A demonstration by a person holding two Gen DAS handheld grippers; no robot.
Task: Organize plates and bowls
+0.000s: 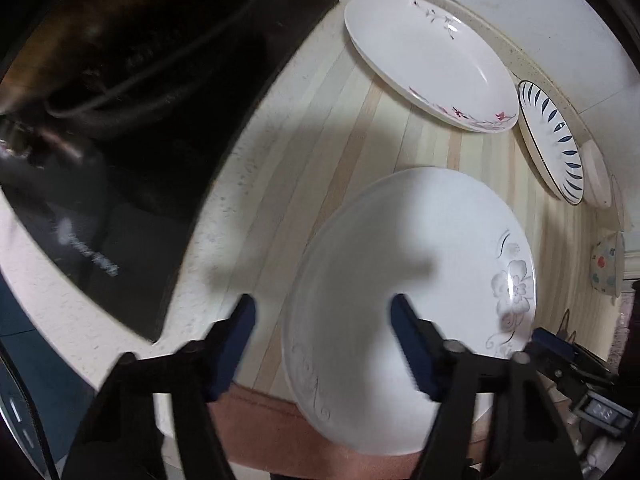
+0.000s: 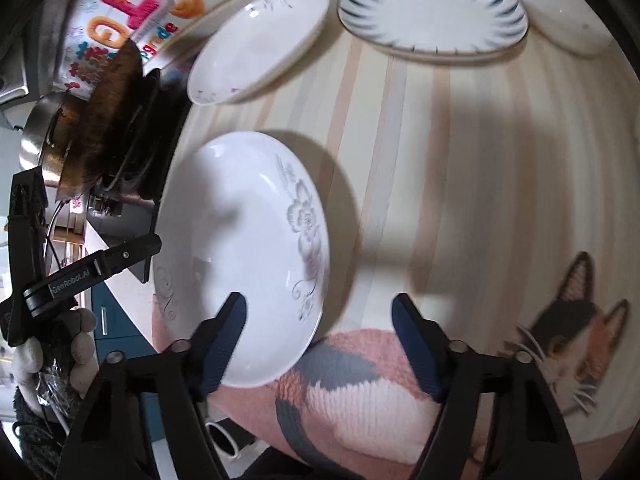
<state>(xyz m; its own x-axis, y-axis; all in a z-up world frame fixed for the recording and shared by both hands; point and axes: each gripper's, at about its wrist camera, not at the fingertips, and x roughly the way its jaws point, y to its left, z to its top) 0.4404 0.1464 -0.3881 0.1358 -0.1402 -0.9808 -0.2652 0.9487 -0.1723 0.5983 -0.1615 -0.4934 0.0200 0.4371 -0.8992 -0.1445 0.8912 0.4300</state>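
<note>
Left gripper (image 1: pixel 324 344): fingers spread, pointing steeply down, nothing pinched; the near plate's left rim sits in the gap between them, pads not pressing it.
Right gripper (image 2: pixel 320 344): fingers spread as well, empty; its left finger (image 2: pixel 224 344) overlaps the near plate's lower right rim, its right finger hangs over bare mat.
Near plate (image 1: pixel 408 308): white, grey flower print, flat on the striped mat, directly ahead of the left fingers and down-left of the right ones; its near edge overhangs the pink band of the mat.
Pink-flower plate (image 1: pixel 428 60): well beyond the left fingertips, far side of the desk, rim close to the wall edge.
Blue-leaf plate (image 2: pixel 432 20): far ahead of the right fingers, just beside the pink-flower plate, apart from it.
Plain white dish (image 2: pixel 560 12): beside the blue-leaf plate, at the far right.
Spotted bowl (image 1: pixel 608 264): right of the left fingers, at the picture's edge, blurred.
Stove (image 1: pixel 140 140): dark glass, left of the left fingers, its edge running close by the near plate; a pot (image 2: pixel 60 148) stands on it.
Desk (image 1: pixel 208 240): speckled strip shows between stove and mat.
Open room: broad bare striped mat (image 2: pixel 480 160) ahead and right of the right fingers, clear up to the far row of plates; a narrower strip lies between near plate and pink-flower plate.
Cat picture (image 2: pixel 568 332): printed on the mat, right of the right fingers.
</note>
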